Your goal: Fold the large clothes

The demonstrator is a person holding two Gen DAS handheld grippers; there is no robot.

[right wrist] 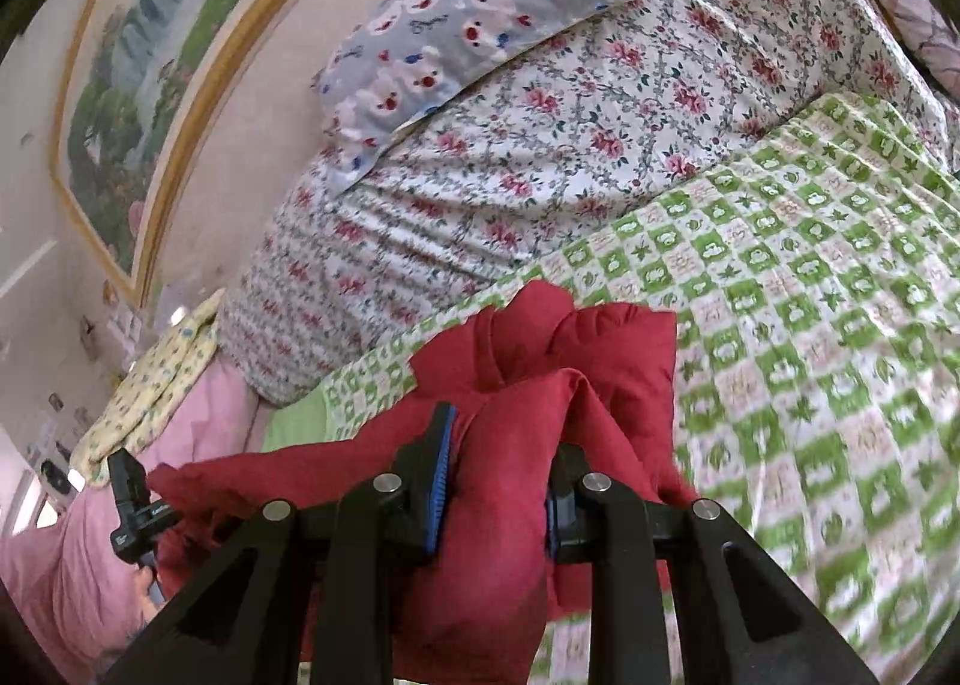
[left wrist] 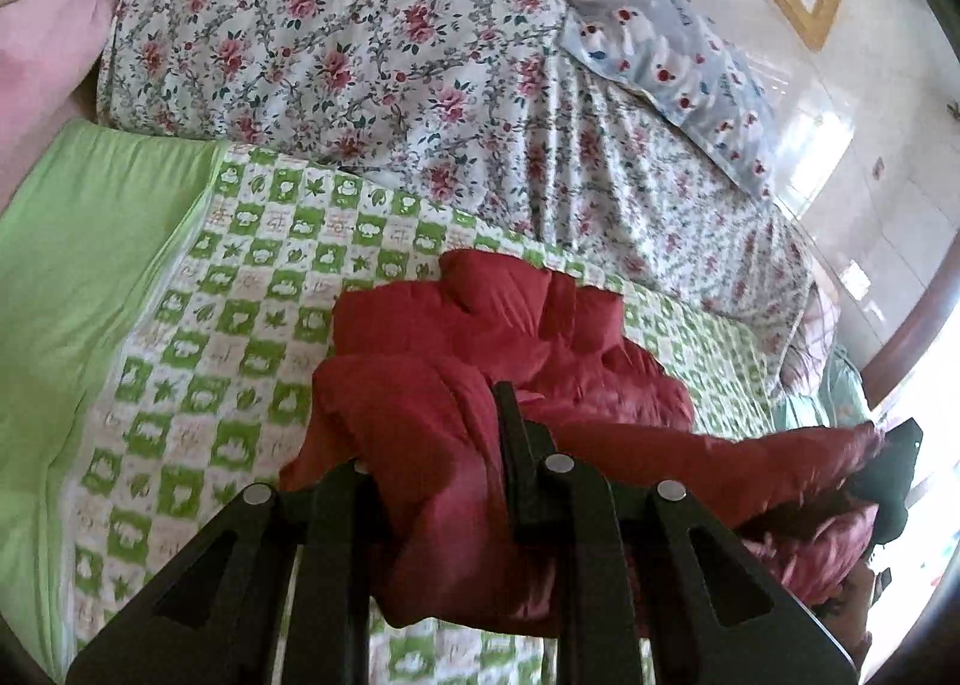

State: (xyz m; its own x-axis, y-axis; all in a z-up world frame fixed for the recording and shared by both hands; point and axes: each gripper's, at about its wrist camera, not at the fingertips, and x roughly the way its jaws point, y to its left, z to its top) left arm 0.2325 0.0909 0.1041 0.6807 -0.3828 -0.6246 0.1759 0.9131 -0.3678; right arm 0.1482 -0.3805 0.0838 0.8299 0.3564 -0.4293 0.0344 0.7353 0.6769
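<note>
One red padded jacket (left wrist: 456, 361), bunched and puffy, heaped at the near edge of the green-and-white checked quilt (left wrist: 198, 325), just beyond both sets of fingers. Gripped in two places: a thick wad of red cloth pinched in the left gripper (left wrist: 444, 469), fabric filling the gap and hiding the left finger, only the right finger showing as a dark bar above the folds; jaws narrowed on the cloth, not fully together. Same in the right wrist view, jacket (right wrist: 540, 385) clamped by the right gripper (right wrist: 498, 481), blue pads pressed into either side of a fat fold, held apart by its bulk. From the left gripper, a long red stretch running right to the right gripper (left wrist: 894, 481), seen dark at the far right edge with cloth in its grip. In the right wrist view, left gripper (right wrist: 129, 499) low at the left, at the jacket's far-left end. Farther back, beyond the checked quilt, a rolled floral duvet (left wrist: 336, 42) with red roses, and a grey-blue pillow (right wrist: 468, 6) printed with bears resting against its far side. Left of the quilt, a plain green sheet (left wrist: 78, 265), then pink bedding (left wrist: 42, 42) and a pale yellow printed cloth (right wrist: 156, 379). On the wall behind, a gold-framed landscape picture (right wrist: 150, 54).
</note>
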